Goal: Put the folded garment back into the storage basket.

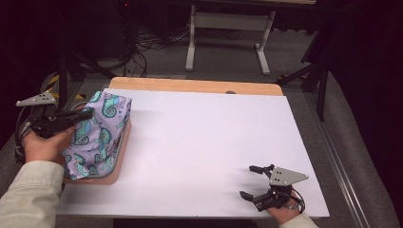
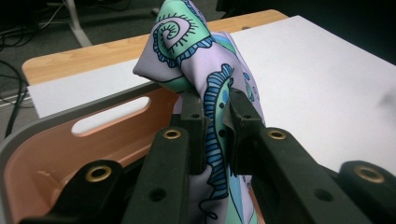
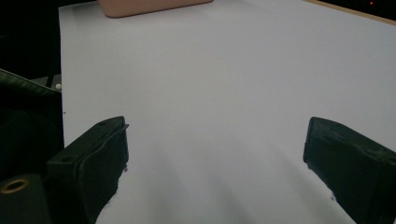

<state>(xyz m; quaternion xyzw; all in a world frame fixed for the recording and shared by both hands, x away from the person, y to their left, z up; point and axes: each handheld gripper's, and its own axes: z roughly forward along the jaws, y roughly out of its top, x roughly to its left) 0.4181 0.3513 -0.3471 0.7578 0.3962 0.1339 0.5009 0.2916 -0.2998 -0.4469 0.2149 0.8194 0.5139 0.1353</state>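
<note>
My left gripper (image 2: 217, 121) is clamped on a fold of the patterned cloth (image 2: 196, 56); in the left gripper view both pads press the fabric from either side, with a blue-striped band running down between them. I judge the grip firm. The cloth bunches up above and ahead of the jaws, and the rest hangs below them into the peach-coloured basket (image 2: 51, 154), whose grey rim and slotted handle lie just to the left of the jaws in that view.

From the high view, the same left gripper (image 1: 78, 115) sits level at the near-left side of the cloth (image 1: 102, 133), which is heaped in and over the basket (image 1: 119, 161) at the left edge of the white table (image 1: 214, 142).

My right gripper (image 1: 254, 183) rests well apart from the cloth, low over the near-right part of the table. Its jaws stand wide apart and hold nothing; bare white surface lies between them in the right gripper view.

Progress, as I assess it: the cloth is seized but not yet clear of the basket. Drawing it out, laying it on the open table ahead of the right gripper, and any folding are left to do.

Markings: I find no brand, label or legible writing. The cloth bears only a curled chameleon-like print in green, blue and lilac.
</note>
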